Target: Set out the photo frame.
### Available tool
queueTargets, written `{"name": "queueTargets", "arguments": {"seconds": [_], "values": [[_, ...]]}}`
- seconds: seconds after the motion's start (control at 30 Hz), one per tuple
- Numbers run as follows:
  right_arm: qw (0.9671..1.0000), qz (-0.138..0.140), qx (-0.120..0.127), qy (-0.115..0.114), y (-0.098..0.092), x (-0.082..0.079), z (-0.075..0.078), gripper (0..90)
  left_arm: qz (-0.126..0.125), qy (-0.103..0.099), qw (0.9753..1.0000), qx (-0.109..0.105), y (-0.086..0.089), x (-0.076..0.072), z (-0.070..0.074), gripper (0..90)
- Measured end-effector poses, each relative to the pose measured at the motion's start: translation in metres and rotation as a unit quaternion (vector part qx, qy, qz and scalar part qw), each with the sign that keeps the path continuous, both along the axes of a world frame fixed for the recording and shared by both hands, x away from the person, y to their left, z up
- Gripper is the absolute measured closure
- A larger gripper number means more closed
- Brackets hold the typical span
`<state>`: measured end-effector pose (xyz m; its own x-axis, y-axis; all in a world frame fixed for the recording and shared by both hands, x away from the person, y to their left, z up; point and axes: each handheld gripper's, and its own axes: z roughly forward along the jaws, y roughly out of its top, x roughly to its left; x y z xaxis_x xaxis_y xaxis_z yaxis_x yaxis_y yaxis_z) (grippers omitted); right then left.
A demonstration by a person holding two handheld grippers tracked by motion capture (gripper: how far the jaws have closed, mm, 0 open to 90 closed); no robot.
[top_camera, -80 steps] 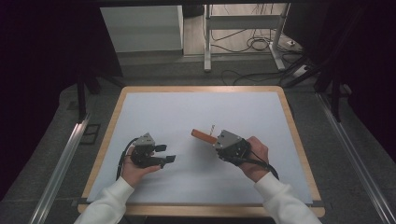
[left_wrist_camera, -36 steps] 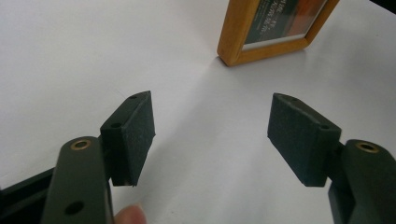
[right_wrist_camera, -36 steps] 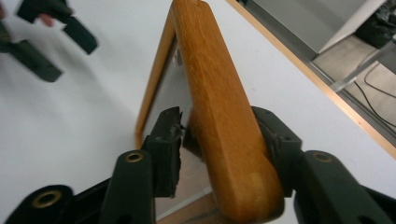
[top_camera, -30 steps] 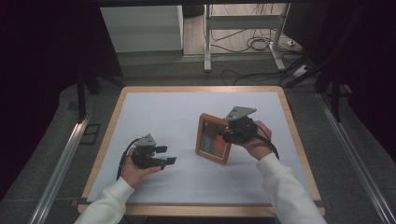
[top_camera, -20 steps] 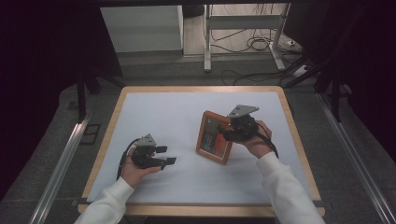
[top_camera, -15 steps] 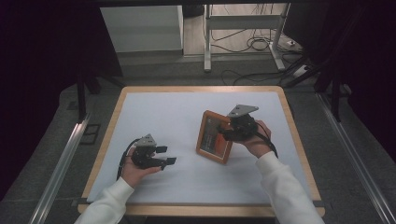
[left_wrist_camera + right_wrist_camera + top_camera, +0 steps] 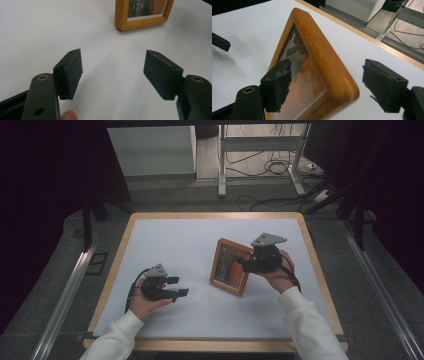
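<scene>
Item one: we recorded the left gripper (image 7: 176, 286) at the left of the white table (image 7: 165, 240), held low by the person's left hand (image 7: 142, 302), jaws spread wide with nothing between them. Item two: we noted a wooden picture frame (image 7: 230, 266) standing right of centre, tilted, glass facing left. Item three: the right gripper (image 7: 242, 264) met the frame's right edge; its jaws straddled that edge, released, a gap visible at one pad (image 7: 384, 85).
</scene>
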<state>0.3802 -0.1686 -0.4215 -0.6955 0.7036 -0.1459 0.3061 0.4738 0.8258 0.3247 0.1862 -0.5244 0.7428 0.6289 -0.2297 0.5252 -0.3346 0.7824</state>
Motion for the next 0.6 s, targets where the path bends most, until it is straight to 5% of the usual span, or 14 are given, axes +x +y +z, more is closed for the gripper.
{"name": "queueTargets", "arguments": {"seconds": [0.6], "values": [[0.9976,-0.02,0.067,-0.004,-0.047,-0.048,-0.012,21.9,0.0,0.002,1.0,0.001,-0.001,-0.001,0.0,30.9]]}}
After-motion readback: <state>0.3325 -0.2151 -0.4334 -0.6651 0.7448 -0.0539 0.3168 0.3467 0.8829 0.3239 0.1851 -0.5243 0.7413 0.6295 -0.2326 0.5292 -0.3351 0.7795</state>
